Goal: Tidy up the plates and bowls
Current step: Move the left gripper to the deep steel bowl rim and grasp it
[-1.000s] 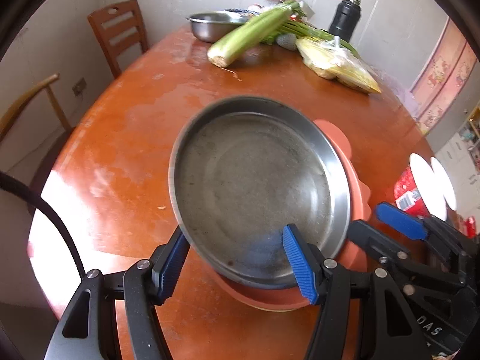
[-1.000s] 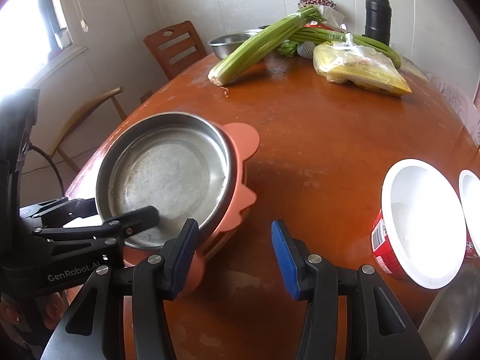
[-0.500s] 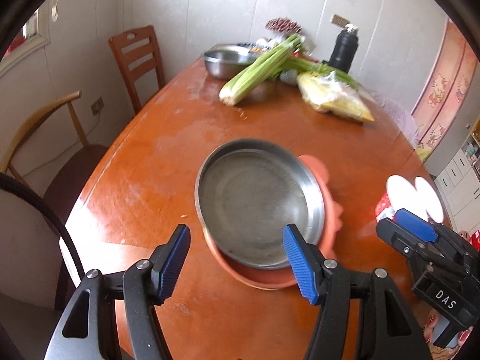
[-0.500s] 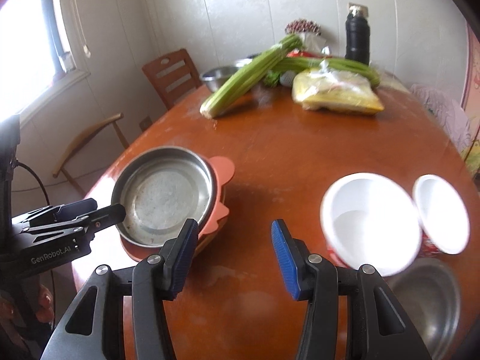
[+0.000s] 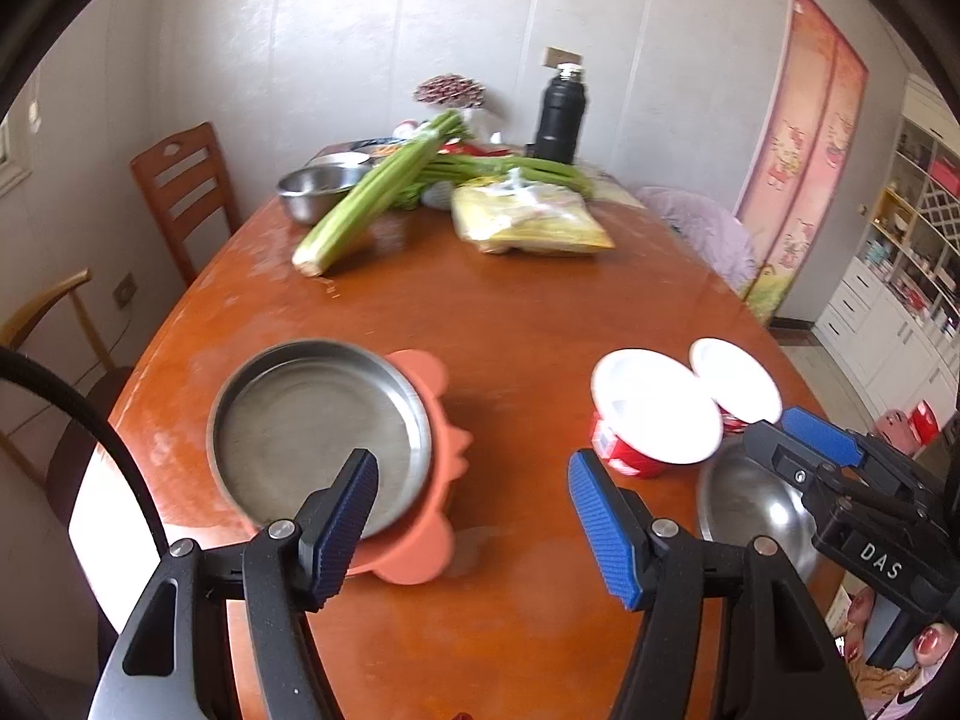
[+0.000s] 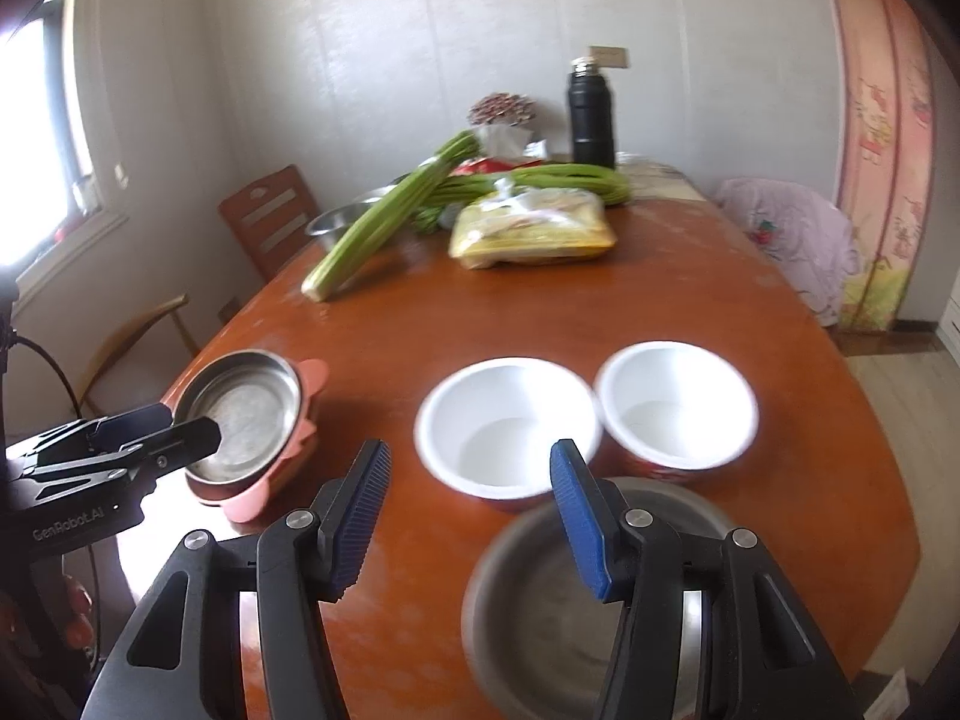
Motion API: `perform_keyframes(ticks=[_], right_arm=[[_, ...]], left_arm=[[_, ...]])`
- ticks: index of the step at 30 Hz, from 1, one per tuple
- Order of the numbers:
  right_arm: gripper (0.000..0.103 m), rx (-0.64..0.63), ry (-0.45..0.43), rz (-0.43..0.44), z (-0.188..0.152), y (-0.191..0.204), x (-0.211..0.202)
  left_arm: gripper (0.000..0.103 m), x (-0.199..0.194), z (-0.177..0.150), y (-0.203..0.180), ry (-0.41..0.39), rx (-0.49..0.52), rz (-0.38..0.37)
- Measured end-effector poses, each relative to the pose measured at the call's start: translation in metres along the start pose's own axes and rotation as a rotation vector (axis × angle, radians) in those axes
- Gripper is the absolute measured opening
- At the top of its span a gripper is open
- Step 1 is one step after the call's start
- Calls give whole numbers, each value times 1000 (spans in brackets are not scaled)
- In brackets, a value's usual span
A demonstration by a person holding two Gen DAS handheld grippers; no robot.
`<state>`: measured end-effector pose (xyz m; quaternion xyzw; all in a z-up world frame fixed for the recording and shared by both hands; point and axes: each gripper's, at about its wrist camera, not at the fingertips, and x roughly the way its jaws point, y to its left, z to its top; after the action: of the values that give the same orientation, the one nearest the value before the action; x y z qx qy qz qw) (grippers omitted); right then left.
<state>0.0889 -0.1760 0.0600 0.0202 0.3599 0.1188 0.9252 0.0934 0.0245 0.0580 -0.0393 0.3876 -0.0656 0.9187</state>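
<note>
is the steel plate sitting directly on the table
No, the steel plate rests on a pink plate, which lies on the table.

Bare bench [image 6: 540, 324] lies open between the steel pan [image 6: 240, 414] on the left and two white bowls [image 6: 510, 432] on the right; celery [image 6: 384, 222] and a bag [image 6: 534, 228] crowd the far end.

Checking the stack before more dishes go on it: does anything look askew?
Yes. The steel pan sits off-centre on the pink plate, shifted toward the table edge, so the plate pokes out on one side. Nothing looks spilled or damaged.
</note>
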Motion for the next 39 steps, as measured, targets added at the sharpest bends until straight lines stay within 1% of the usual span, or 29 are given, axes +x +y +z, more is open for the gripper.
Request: perform_keyframes(ticks=[5, 10, 15, 20, 25, 30, 34, 39], right_arm=[[57, 41, -18, -33, -3, -27, -15], [57, 70, -26, -58, -7, -48, -27], [58, 94, -28, -83, -12, -67, -34], [58, 112, -11, -110, -18, -84, -37], [58, 132, 24, -122, -27, -101, -36], [58, 128, 69, -145, -37, -114, -27], [58, 129, 120, -122, -46, -120, -14], [58, 121, 153, -116, -55, -123, -3]], left_arm=[[67, -2, 1, -29, -12, 45, -33], [67, -1, -2, -52, -12, 82, -50], [68, 4, -4, -69, 1, 108, -59], [68, 15, -6, -84, 27, 125, -76], [68, 30, -7, -101, 60, 142, -111], [68, 46, -12, -114, 103, 162, -120], [68, 58, -16, -122, 135, 173, -133], [68, 73, -21, -131, 178, 180, -152]])
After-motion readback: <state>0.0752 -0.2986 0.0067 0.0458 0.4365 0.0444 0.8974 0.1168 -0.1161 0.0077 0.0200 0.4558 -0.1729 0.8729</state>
